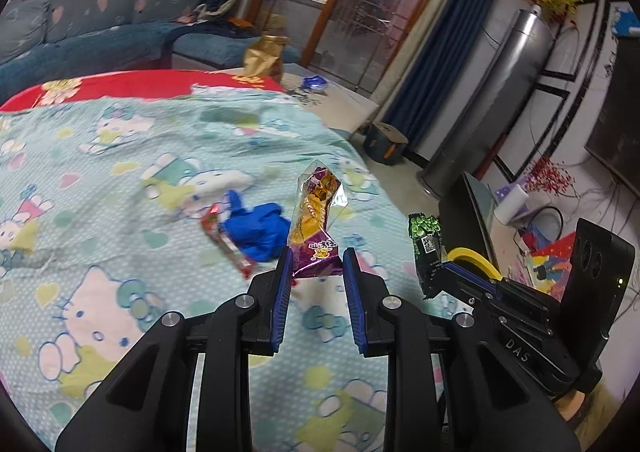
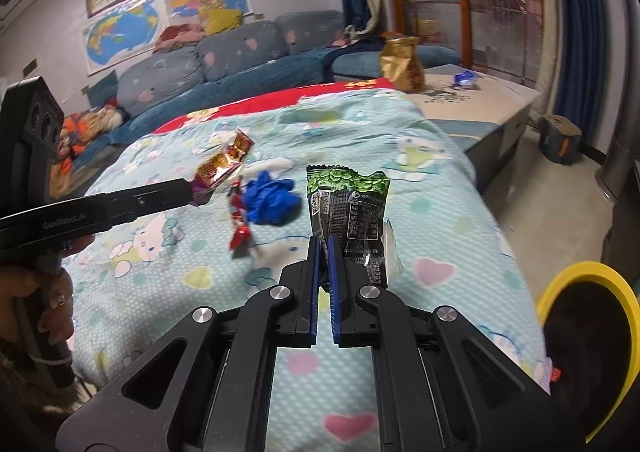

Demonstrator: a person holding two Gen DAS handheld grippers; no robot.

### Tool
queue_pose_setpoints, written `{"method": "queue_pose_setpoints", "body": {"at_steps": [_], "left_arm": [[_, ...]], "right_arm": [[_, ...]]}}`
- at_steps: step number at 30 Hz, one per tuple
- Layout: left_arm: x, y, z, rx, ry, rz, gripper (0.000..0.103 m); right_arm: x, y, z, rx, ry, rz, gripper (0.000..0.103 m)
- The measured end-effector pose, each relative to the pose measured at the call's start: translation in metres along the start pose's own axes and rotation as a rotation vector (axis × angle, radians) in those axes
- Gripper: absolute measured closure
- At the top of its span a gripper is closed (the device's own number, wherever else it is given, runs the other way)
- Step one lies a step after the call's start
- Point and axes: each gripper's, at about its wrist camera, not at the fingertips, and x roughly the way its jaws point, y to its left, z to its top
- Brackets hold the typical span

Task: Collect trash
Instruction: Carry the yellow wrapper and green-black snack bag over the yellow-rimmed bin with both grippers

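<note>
Purple wrapper [image 1: 316, 228] pinched in left claw [image 1: 316, 272]; green wrapper [image 2: 352, 207] in right claw [image 2: 324, 252].

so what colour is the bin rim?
Yellow rim, black inside; right wrist view shows it best.

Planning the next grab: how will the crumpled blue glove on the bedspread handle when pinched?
The blue glove lies bunched and folded, so probably floppy and light. It looks like thin rubbery film, so it may stretch and dangle from the claw.
</note>
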Motion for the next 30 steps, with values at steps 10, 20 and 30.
{"method": "queue_pose_setpoints", "body": {"at_steps": [10,20,30], "left_arm": [[0.013,-0.040,0.001,0.066,0.014,-0.055,0.079],[0.021,-0.070,0.000,0.118,0.023,-0.098,0.079],[0.030,-0.096,-0.004,0.167,0.040,-0.134,0.079]], "right_arm": [[-0.024,-0.035,-0.008,0.069,-0.030,-0.067,0.101],[-0.042,-0.059,-0.019,0.122,-0.055,-0.121,0.101],[-0.057,-0.082,-0.028,0.168,-0.070,-0.165,0.101]]}}
